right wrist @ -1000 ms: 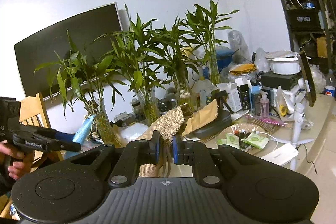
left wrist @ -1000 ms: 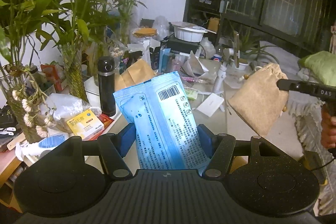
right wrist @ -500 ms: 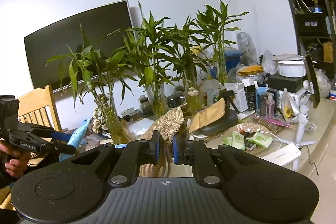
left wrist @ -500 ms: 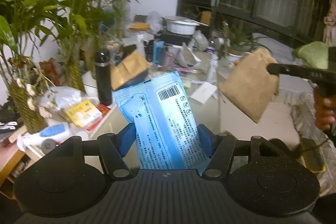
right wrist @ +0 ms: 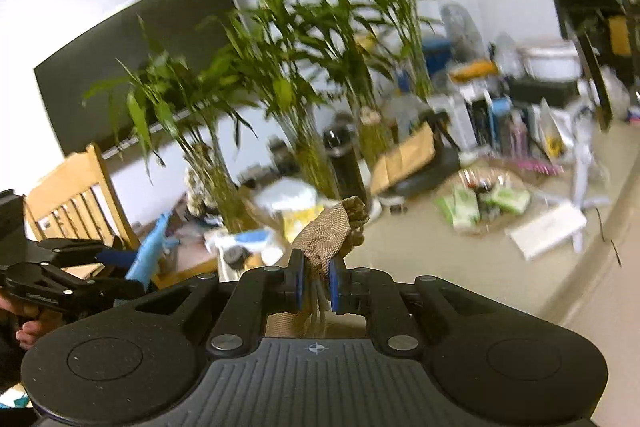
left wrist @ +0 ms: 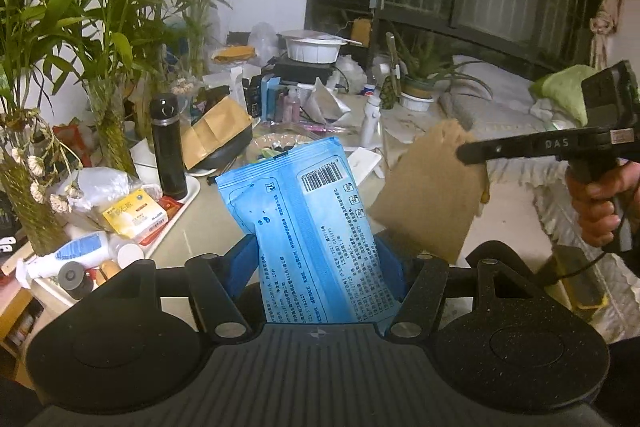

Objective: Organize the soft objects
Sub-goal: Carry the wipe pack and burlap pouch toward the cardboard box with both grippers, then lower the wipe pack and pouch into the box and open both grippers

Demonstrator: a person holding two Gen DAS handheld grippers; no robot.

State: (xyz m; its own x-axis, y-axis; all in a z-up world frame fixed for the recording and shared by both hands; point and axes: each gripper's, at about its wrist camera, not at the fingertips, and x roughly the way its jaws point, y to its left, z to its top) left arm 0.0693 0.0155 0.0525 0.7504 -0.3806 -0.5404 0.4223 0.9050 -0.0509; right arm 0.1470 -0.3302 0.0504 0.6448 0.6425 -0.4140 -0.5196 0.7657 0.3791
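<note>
A blue plastic packet (left wrist: 316,227) with a barcode stands upright between the blue pads of my left gripper (left wrist: 320,255), which is shut on its lower part. In the right wrist view my right gripper (right wrist: 316,281) is shut on the gathered top of a tan burlap pouch (right wrist: 330,231). The same burlap pouch (left wrist: 432,191) hangs in the air right of the packet in the left wrist view, under the right gripper (left wrist: 472,153) held by a hand (left wrist: 596,203). The left gripper (right wrist: 116,259) with the blue packet (right wrist: 150,247) shows at the left edge.
A cluttered beige table (left wrist: 208,219) carries bamboo plants in vases (left wrist: 108,131), a black flask (left wrist: 168,147), a yellow box (left wrist: 134,213), a brown envelope (left wrist: 216,135) and a white bowl (left wrist: 312,49). A wooden chair (right wrist: 76,195) stands left. A bed (left wrist: 520,115) lies right.
Both grippers have drifted sideways and slightly down with their loads. The right wrist view has swung downward and blurred; the pouch now hangs closer to the blue packet.
</note>
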